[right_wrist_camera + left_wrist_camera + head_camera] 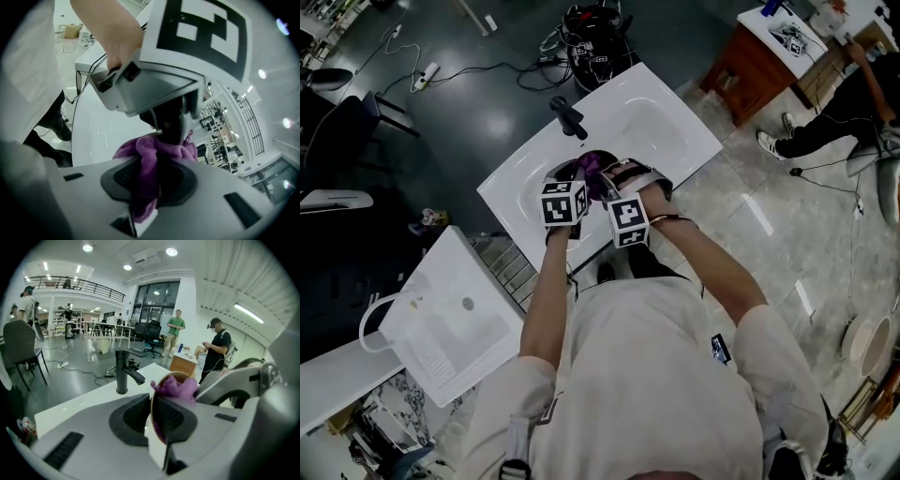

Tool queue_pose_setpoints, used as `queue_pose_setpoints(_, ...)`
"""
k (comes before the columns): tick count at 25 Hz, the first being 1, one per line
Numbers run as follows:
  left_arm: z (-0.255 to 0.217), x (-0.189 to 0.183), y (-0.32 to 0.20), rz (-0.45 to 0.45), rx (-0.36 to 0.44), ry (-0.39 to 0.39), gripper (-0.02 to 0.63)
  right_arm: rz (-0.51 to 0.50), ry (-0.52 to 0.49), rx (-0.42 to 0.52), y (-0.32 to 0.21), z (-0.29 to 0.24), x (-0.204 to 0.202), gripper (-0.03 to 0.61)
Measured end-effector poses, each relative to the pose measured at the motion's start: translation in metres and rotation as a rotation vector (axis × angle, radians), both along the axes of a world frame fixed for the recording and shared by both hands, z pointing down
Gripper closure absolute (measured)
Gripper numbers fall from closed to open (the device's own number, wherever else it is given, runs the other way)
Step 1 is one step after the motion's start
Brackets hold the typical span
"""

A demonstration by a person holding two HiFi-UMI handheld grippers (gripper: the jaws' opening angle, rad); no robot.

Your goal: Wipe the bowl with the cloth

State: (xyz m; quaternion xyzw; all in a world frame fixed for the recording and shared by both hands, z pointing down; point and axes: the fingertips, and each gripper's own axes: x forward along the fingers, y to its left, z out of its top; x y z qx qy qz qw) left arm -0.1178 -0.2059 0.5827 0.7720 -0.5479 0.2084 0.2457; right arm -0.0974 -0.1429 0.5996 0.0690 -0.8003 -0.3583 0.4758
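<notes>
I hold both grippers close together over the white sink counter (675,141). My left gripper (574,180) is shut on the rim of a small brown bowl (176,374), which runs edge-on between its pads (136,413). A purple cloth (598,172) is bunched inside the bowl. My right gripper (615,185) is shut on that cloth (145,161), whose folds hang out from between its jaws. In the right gripper view the left gripper's marker cube (197,28) fills the top and hides most of the bowl.
A black faucet (567,114) stands at the back of the sink basin (652,117), just beyond the bowl. A second white basin unit (459,323) lies at the lower left. Cables cross the dark floor (469,70). A wooden table (755,61) and a seated person are at the upper right.
</notes>
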Motion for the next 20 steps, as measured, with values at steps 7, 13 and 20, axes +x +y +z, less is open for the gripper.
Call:
queue_pose_setpoints(7, 0.004, 0.006, 0.010, 0.057, 0.004, -0.104, 0.601, 0.020, -0.021, 0.032, -0.009, -0.005, 0.006, 0.497)
queue_pose_setpoints(13, 0.007, 0.017, 0.017, 0.101, -0.011, -0.169, 0.601, 0.107, -0.030, 0.067, -0.023, -0.008, 0.018, 0.495)
queue_pose_setpoints(20, 0.027, 0.013, 0.023, 0.118, -0.048, -0.197, 0.601, 0.159, -0.042, 0.102, -0.027, -0.007, 0.027, 0.497)
